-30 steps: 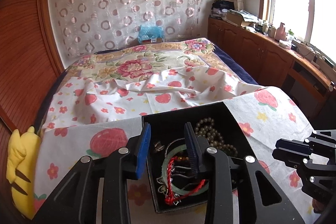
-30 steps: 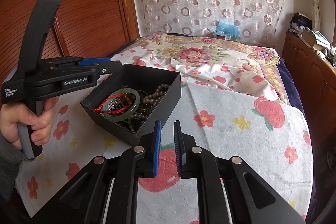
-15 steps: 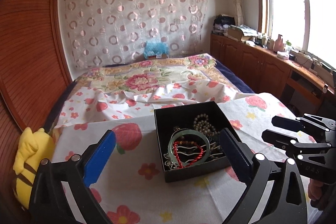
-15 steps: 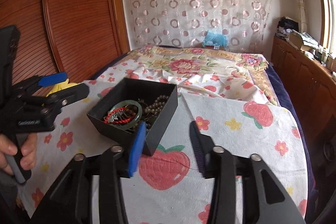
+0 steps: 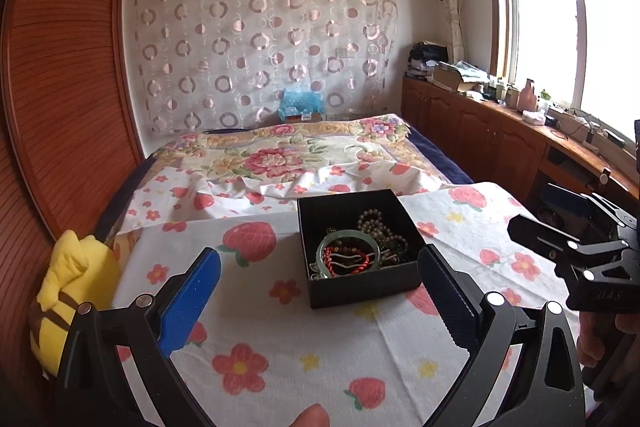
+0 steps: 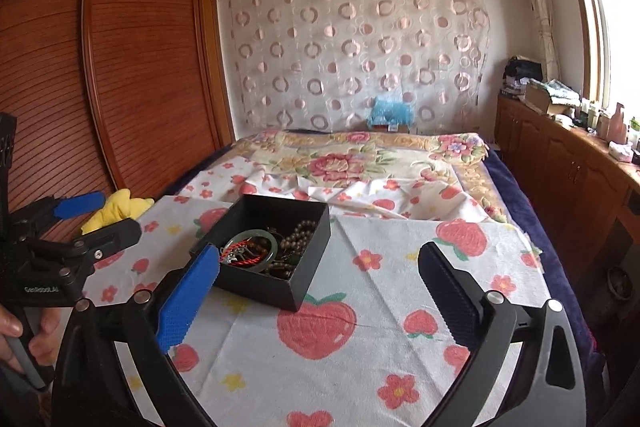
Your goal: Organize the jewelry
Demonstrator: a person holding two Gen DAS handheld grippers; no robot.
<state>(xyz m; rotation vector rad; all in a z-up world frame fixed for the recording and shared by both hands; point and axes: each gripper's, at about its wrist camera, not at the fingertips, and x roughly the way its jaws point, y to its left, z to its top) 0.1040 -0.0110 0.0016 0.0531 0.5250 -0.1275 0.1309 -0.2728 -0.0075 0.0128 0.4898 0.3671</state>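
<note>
both grippers, left (image 5: 318, 301) and right (image 6: 318, 297), are spread wide and empty; approach the box (image 5: 360, 281) at 12 o'clock, pinching only the bangle (image 5: 348, 253), so tangled beads (image 5: 380, 227) stay put.

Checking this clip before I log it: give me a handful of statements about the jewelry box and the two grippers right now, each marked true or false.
1. The left gripper has its jaws wide open. True.
2. The right gripper is shut on a bracelet. False: its jaws are wide open and hold nothing.
3. The pale green jade bangle lies inside the open square black jewelry box. True.
4. The red braided cord bracelet lies on the strawberry-print cloth outside the box. False: it is in the box, within the bangle's ring.
5. A string of dark round beads sits in the box, on the far side of the bangle. True.
6. The box has its lid on. False: it is open.
</note>
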